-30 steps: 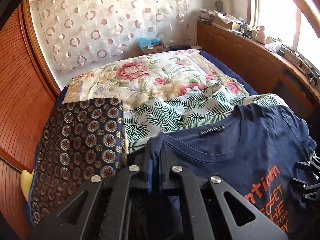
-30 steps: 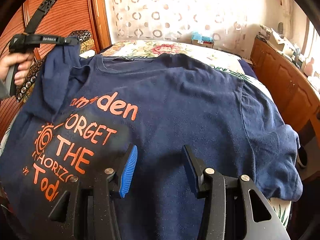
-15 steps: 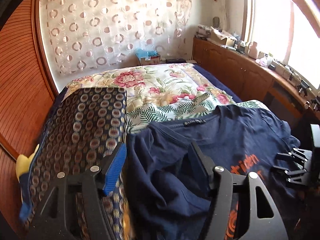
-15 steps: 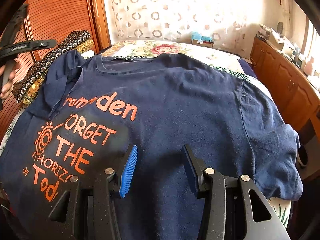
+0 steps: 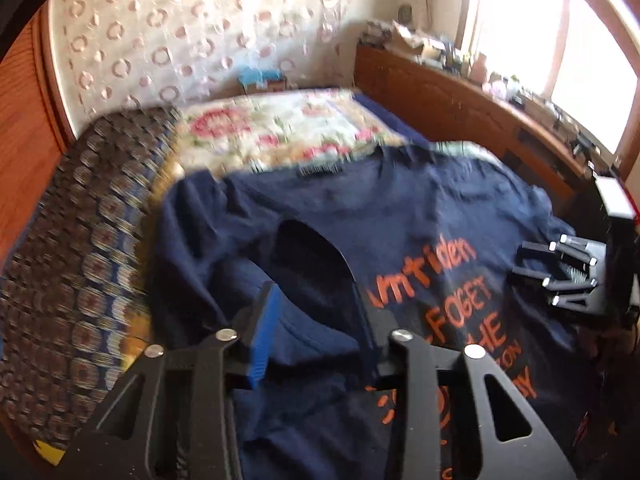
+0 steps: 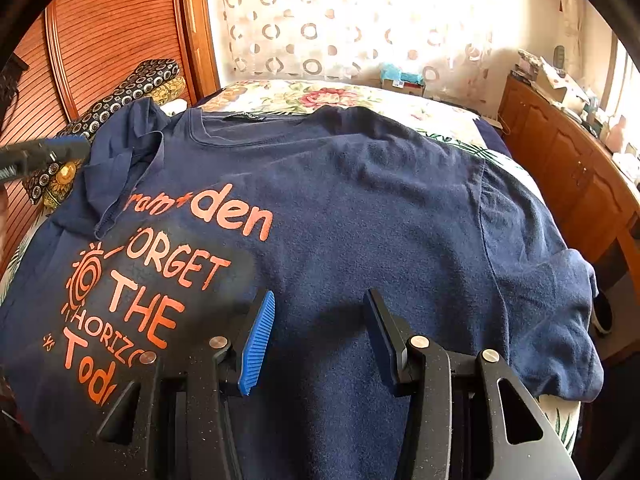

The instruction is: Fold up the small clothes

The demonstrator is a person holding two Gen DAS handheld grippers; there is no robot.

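A navy T-shirt (image 6: 360, 208) with orange lettering lies spread face up on the bed. Its left sleeve (image 6: 120, 152) is folded in over the chest and rumpled. In the blurred left wrist view my left gripper (image 5: 314, 292) hangs over that sleeve fold (image 5: 320, 332). Its jaws are closing with the cloth lying between them, and I see no pad pressing on it. The left gripper (image 6: 48, 154) also shows at the right wrist view's left edge, beside the sleeve. My right gripper (image 6: 319, 296) stays open above the shirt's lower middle, nothing between its fingers; the left wrist view shows the right gripper (image 5: 560, 276) too.
A brown circle-patterned cushion (image 5: 80, 260) lies along the bed's left side against a wooden slatted wall (image 6: 100, 40). The floral bedspread (image 5: 280, 128) stretches beyond the collar. A wooden cabinet (image 6: 560, 152) with clutter on top runs along the right.
My left gripper let go of the sleeve, opened wide, then narrowed again while moving right and down over the shirt. The sleeve dropped onto the chest. The right gripper did not move.
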